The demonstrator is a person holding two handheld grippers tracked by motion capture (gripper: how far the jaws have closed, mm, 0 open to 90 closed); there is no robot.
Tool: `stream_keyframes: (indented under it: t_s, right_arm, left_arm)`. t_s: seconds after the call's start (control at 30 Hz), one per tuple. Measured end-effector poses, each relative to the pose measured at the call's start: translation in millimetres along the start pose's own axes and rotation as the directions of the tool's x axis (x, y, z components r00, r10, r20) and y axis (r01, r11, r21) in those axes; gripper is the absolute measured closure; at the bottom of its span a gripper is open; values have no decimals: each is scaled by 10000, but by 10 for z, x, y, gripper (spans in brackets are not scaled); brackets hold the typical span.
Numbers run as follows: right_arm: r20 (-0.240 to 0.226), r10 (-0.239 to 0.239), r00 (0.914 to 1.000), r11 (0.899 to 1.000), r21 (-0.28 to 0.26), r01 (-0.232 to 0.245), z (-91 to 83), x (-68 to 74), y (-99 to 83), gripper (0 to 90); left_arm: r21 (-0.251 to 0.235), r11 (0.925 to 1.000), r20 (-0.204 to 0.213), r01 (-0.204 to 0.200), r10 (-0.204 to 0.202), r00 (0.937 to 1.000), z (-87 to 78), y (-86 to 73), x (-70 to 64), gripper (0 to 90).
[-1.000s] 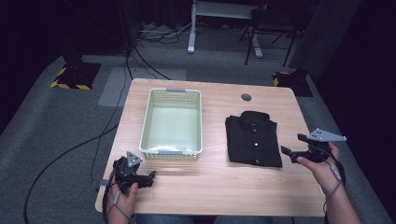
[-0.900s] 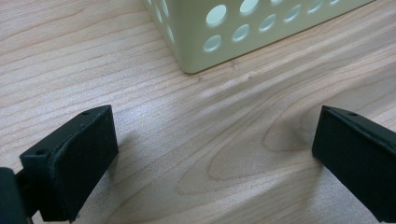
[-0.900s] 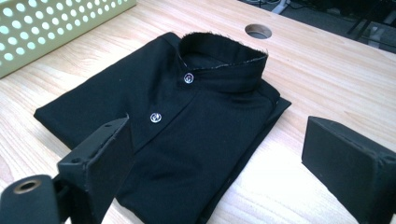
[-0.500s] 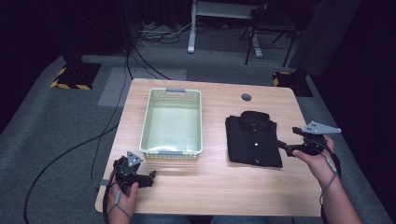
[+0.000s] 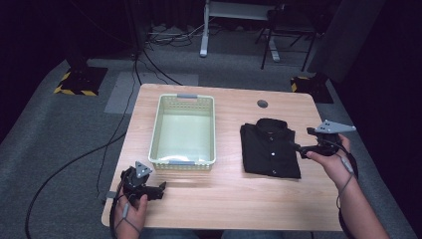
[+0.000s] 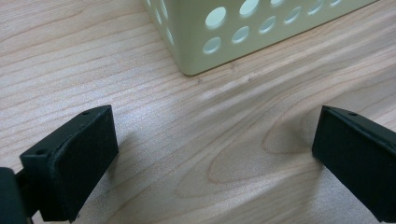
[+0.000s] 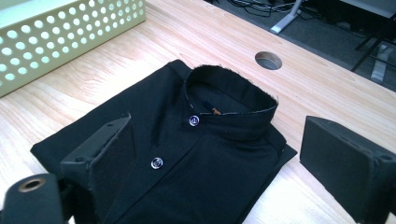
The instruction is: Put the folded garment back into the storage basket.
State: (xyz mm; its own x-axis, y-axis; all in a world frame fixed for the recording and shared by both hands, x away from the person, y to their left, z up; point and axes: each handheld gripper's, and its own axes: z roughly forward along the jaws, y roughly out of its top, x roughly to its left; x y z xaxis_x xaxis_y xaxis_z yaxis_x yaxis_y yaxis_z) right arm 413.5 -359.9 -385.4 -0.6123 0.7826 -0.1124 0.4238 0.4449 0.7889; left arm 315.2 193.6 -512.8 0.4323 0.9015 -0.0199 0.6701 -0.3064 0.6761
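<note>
A folded black shirt (image 5: 269,148) with small buttons lies on the right half of the wooden table (image 5: 224,199). My right gripper (image 5: 300,148) hovers at its right edge, jaws open and pointing left at it. In the right gripper view the shirt (image 7: 196,158) and its collar sit just beyond the open jaws, nothing between them. A pale green perforated basket (image 5: 183,132) stands empty at the table's middle left. My left gripper (image 5: 158,189) rests open near the front left corner; in the left gripper view the basket corner (image 6: 233,32) lies ahead of it.
A round cable hole (image 5: 262,104) sits in the table behind the shirt. Beyond the table, desk legs (image 5: 204,30) and cables (image 5: 149,64) lie on grey carpet. Bare wood runs along the front edge between the two grippers.
My right gripper has moved left and a little away from me, up to the shirt's right edge. The left gripper has stayed put.
</note>
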Motion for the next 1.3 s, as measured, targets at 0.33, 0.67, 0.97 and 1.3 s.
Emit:
stream_keyframes:
  t_s: [0.33,0.67,0.97,1.3]
  right_arm:
    - [-38,14,10000,10000,-79,-15,50,-56,123,103]
    - [-75,294,9995,9988,-384,-296,123,-84,257,85]
    - [-306,137,9994,9983,-561,-154,170,-74,375,85]
    - [-357,-67,9993,9981,-612,45,251,-32,519,84]
  left_arm:
    - [-22,10000,-9,1,-1,10000,1,-1,-3,3]
    - [-7,10000,11,13,-13,10000,0,0,-3,3]
    - [-25,9999,119,-106,106,9999,-13,-15,-1,3]
    - [-24,9999,122,-107,108,9999,-12,-14,-1,2]
